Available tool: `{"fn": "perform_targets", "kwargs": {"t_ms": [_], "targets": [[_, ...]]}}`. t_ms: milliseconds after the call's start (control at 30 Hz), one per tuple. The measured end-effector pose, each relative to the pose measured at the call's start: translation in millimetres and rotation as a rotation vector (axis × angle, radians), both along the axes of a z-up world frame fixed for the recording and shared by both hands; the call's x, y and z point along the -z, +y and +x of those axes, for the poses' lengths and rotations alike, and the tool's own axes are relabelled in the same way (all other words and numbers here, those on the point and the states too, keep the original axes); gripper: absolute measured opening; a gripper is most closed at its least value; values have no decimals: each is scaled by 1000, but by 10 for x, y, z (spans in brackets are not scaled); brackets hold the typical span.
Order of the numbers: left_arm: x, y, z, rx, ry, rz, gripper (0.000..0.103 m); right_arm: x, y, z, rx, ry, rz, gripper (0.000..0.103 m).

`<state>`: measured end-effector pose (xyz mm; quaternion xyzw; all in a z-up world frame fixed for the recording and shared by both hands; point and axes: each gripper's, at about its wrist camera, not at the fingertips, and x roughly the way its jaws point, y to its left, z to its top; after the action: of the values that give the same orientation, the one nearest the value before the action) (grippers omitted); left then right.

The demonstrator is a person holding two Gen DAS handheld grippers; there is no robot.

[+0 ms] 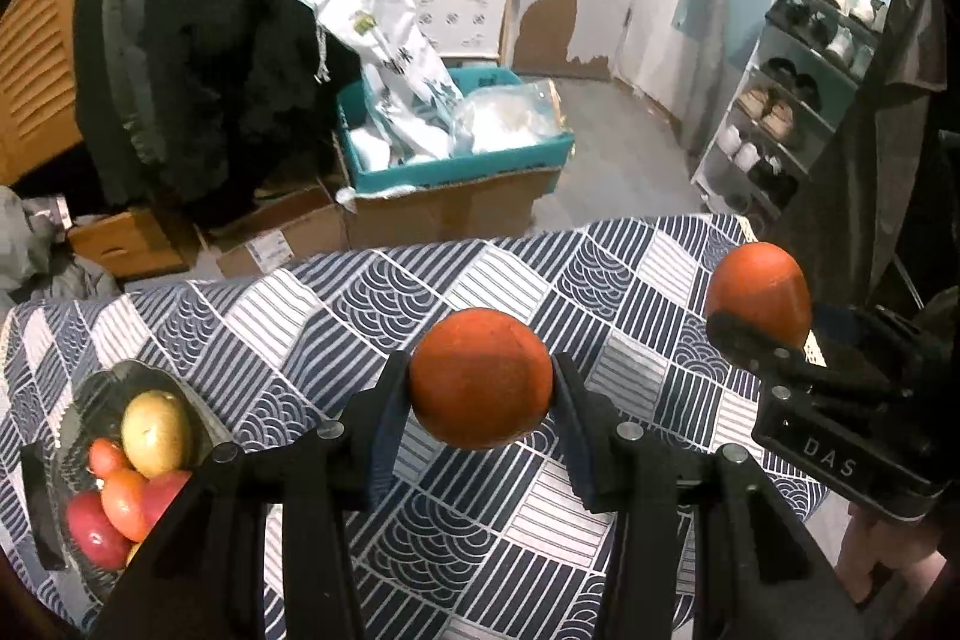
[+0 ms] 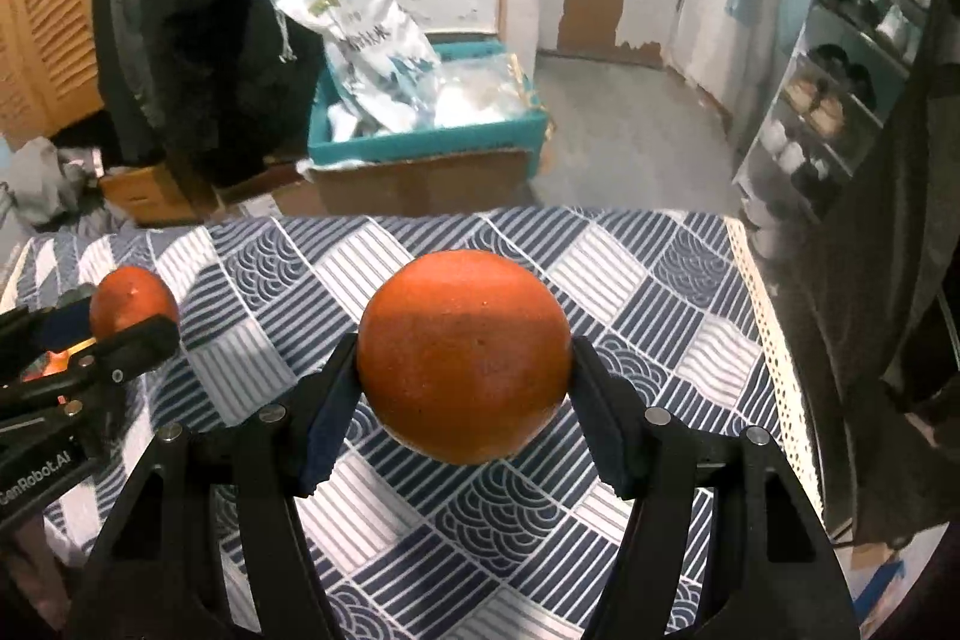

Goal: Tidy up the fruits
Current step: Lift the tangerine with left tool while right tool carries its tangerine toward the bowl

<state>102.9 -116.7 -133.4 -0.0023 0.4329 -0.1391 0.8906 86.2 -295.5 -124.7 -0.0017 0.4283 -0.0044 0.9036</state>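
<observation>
My left gripper (image 1: 480,370) is shut on an orange (image 1: 480,379), held above the blue-and-white patterned tablecloth (image 1: 336,304). My right gripper (image 2: 465,358) is shut on a larger orange (image 2: 465,355), also lifted off the cloth. In the left wrist view the right gripper (image 1: 744,334) appears at the right with its orange (image 1: 759,292). The right wrist view shows the left gripper (image 2: 129,325) at the left edge, gripping its orange (image 2: 133,301). A clear container (image 1: 90,400) at the table's left holds a yellow-green fruit (image 1: 155,433), red fruits and small oranges.
The table's far edge (image 1: 480,238) drops to a floor with cardboard boxes (image 1: 444,202) and a teal box of white bags (image 1: 456,154). A shoe rack (image 1: 780,100) stands at the right and dark coats (image 1: 198,40) hang at the left. A lace trim (image 2: 762,316) runs along the cloth's right edge.
</observation>
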Motion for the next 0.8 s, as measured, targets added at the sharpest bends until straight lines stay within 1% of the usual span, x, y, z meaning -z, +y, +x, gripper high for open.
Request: {"fn": "perform_targets", "kwargs": {"t_ms": [400, 800], "targets": [[-288, 388, -168, -58, -49, -31, 47, -384, 342, -61, -66, -85, 14, 68], [-395, 858, -258, -144, -73, -35, 47, -554, 758, -56, -149, -118, 28, 68]]}}
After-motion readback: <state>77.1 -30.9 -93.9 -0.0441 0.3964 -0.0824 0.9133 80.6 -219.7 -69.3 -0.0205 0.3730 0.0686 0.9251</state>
